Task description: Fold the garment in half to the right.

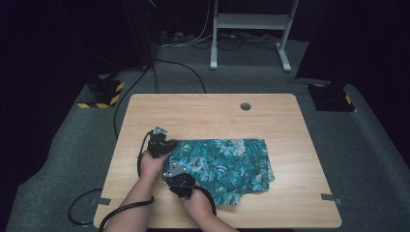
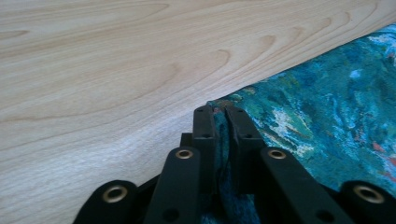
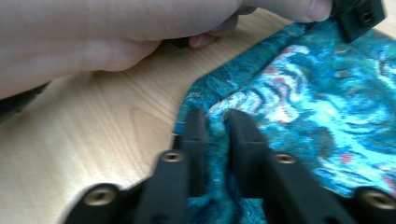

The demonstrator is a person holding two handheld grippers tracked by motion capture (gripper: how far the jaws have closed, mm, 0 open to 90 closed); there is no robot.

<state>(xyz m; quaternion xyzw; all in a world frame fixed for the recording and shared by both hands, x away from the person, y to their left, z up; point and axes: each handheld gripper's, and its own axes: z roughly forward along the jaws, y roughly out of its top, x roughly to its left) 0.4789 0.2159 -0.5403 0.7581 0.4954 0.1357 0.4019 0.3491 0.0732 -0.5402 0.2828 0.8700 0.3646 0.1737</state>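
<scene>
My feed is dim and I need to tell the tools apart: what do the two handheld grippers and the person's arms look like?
Both the left gripper and the right gripper are black, each topped by a grey three-cornered plate and trailing a thick black cable. Their straight black jaws hang on linkage bars with brass-coloured rivets. The forearms are bare, with no sleeves or gloves.

Light wooden table (image 1: 290, 130) with rounded corners stands on grey carpet (image 1: 367, 159). Teal floral-patterned folded cloth (image 1: 227, 166) lies on near half of table. Left gripper (image 1: 159, 145) sits at cloth's far left corner, right gripper (image 1: 178, 178) at its near left edge, both clamped on fabric. Small round grey grommet hole (image 1: 245, 106) near far edge. White metal stand (image 1: 251, 29) behind table.
</scene>
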